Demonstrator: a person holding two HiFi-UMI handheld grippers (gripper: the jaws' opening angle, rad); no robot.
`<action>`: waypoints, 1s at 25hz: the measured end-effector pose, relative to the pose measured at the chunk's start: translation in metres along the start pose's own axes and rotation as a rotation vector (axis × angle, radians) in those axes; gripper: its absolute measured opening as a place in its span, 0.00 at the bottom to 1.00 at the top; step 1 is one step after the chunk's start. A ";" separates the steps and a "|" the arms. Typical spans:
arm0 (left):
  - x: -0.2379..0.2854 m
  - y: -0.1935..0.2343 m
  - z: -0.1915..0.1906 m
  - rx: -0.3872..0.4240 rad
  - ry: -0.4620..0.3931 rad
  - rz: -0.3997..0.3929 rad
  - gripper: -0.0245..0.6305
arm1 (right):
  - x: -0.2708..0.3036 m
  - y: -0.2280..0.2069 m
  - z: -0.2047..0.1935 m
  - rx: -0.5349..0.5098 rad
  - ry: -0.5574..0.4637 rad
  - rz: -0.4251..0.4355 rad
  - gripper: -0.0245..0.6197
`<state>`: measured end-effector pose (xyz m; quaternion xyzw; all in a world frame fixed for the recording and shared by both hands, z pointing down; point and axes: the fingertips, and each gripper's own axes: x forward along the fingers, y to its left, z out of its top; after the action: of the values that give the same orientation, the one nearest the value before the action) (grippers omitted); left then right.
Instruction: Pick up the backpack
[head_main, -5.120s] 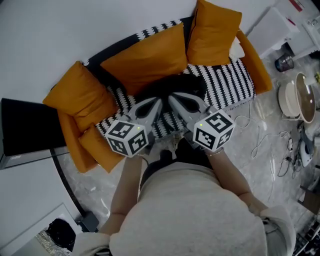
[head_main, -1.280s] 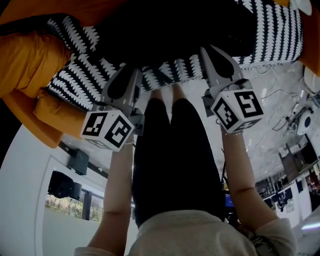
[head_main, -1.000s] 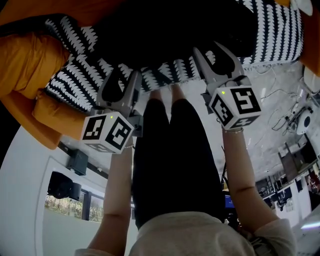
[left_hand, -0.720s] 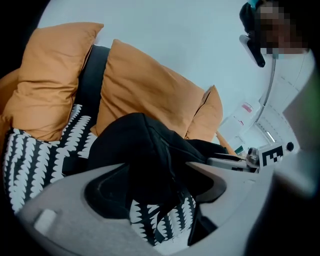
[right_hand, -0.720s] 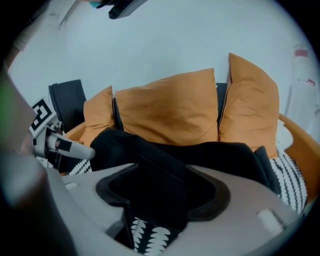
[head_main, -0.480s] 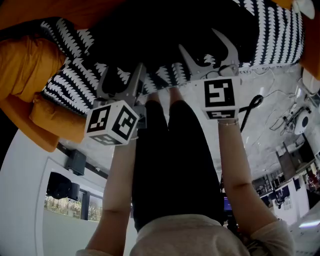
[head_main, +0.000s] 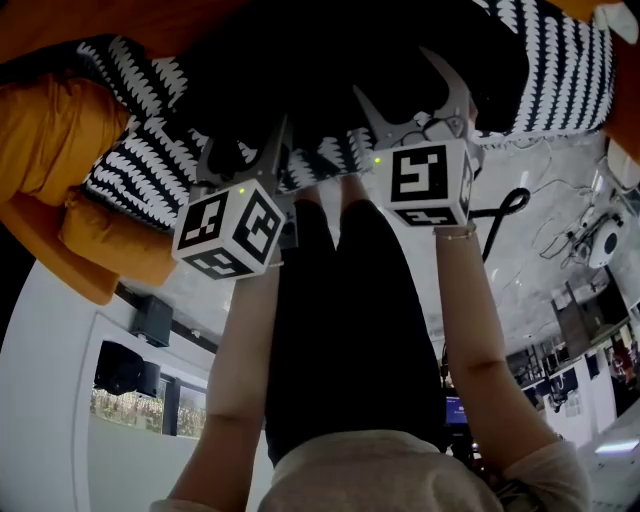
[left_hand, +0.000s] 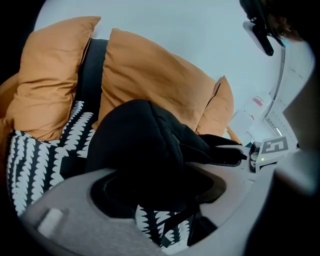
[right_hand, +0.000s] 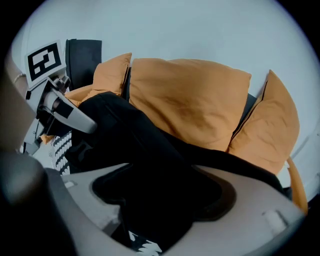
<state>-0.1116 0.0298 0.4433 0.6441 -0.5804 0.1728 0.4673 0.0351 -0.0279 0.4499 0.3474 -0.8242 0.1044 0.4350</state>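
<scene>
The black backpack (head_main: 340, 60) lies on the black-and-white patterned sofa seat (head_main: 150, 150), leaning against orange cushions. My left gripper (head_main: 243, 150) is at the backpack's near left edge, its jaws spread wide after just opening. My right gripper (head_main: 392, 72) is at its near right side, and its jaws have also just been opening. In the left gripper view the backpack (left_hand: 135, 145) fills the gap of the left gripper (left_hand: 155, 185). In the right gripper view the backpack (right_hand: 135, 145) bulges between the jaws of the right gripper (right_hand: 165, 195). Neither gripper's pads visibly press on it.
Orange cushions (head_main: 50, 120) surround the seat at the left and back (left_hand: 150, 80). The person's legs in black trousers (head_main: 340, 320) stand close to the sofa front. A black strap or cable (head_main: 505, 210) and more cables lie on the pale floor at the right.
Both grippers have moved down and in toward the backpack, and their jaws have spread wider. The right gripper has rolled, so its marker cube shows another face.
</scene>
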 end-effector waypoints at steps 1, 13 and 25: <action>0.002 0.000 0.001 -0.001 0.004 0.000 0.51 | 0.003 -0.001 0.000 -0.005 0.000 -0.007 0.57; 0.000 -0.005 -0.006 -0.025 0.027 -0.040 0.39 | 0.018 0.009 -0.010 0.090 0.023 0.028 0.30; -0.006 -0.027 0.006 -0.005 0.002 -0.123 0.20 | -0.009 0.021 0.001 0.137 -0.025 0.087 0.07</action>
<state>-0.0910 0.0256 0.4246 0.6771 -0.5397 0.1430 0.4793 0.0238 -0.0082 0.4452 0.3415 -0.8347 0.1749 0.3950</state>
